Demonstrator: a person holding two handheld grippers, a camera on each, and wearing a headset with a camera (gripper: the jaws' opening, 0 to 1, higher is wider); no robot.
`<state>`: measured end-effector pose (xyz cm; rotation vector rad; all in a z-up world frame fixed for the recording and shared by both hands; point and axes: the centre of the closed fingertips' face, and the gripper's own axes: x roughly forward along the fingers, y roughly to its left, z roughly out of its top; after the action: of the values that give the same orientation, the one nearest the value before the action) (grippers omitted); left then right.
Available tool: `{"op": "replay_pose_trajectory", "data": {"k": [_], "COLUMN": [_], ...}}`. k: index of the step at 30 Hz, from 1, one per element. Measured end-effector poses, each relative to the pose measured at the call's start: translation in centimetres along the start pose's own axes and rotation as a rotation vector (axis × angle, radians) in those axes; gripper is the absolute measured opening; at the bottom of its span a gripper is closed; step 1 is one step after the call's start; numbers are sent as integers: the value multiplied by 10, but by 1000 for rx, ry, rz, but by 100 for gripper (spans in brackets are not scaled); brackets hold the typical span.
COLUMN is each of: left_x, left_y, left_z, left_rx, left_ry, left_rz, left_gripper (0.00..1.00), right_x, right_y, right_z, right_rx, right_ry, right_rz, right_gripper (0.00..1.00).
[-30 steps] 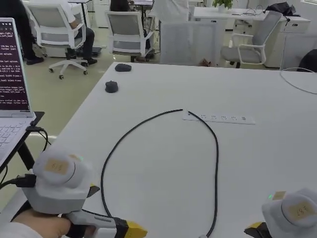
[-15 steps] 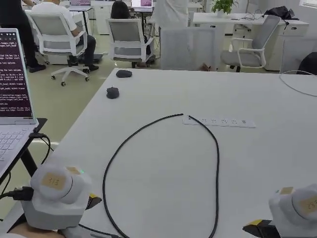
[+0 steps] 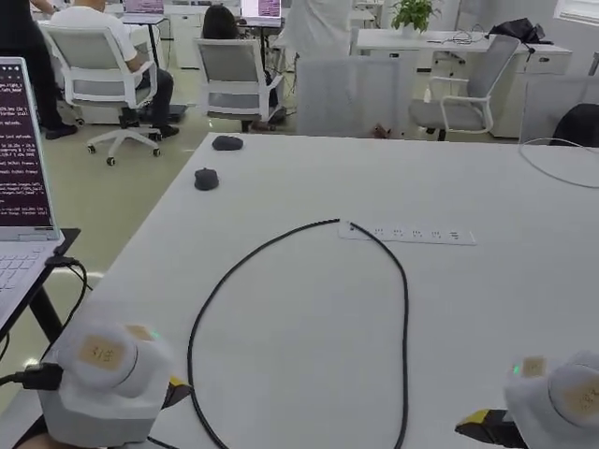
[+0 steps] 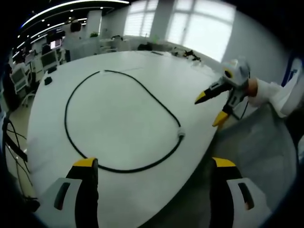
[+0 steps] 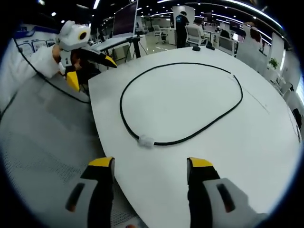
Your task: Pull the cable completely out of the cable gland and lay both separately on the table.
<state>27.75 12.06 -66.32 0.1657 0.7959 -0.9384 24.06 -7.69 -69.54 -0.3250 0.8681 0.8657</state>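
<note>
White office tabletop [image 3: 299, 355] carries a long black cable [image 3: 405, 309] in a wide loop. Its small white cable gland [image 5: 145, 140] lies just ahead of the right gripper [image 5: 150, 162], whose fingers are parted, and the cable runs crosswise to them. The left gripper [image 4: 154, 164], likewise parted, seems farther.

Table [image 3: 299, 327]: white top, smooth, matt to satin, looks like laminate.
Cable [image 3: 406, 318]: black sheath, rubber or plastic, matt, smooth.
Cable gland [image 5: 145, 140]: pale plastic, slight sheen; too small for more.
Left gripper [image 4: 154, 164] & right gripper [image 5: 150, 162]: jaws black plastic w/ yellow tips, matt; housings white plastic, smooth.
Power strip [image 3: 409, 234]: white plastic.
Floor [image 3: 122, 187]: pale, glossy, shows reflections.
Chair [image 3: 231, 65]: back approx. grey mesh/cloth, frame white plastic.
</note>
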Motion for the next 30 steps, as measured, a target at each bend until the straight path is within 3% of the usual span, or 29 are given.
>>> {"op": "replay_pose_trajectory", "data": {"k": [6, 10, 14, 21, 23, 30], "left_x": [0, -1, -1, -1, -1, 2], "left_y": [0, -1, -1, -1, -1, -1], "left_z": [1, 2, 2, 2, 2, 2], "left_rx": [6, 14, 17, 19, 21, 21], "left_ry": [-3, -3, -3, -2, -1, 8], "left_rz": [0, -2, -1, 0, -3, -5], "left_gripper": [97, 97, 97, 96, 96, 96], "right_x": [5, 13, 24, 40, 45, 61], "right_y": [-6, -6, -7, -11, -15, -8], "right_z": [7, 13, 23, 22, 16, 6], "right_rx": [-131, -263, -411, -500, -514, -573], "right_ry": [6, 16, -32, -16, 19, 58], "right_rz": [34, 72, 104, 151, 167, 243], "right_gripper": [57, 52, 44, 38, 35, 35]}}
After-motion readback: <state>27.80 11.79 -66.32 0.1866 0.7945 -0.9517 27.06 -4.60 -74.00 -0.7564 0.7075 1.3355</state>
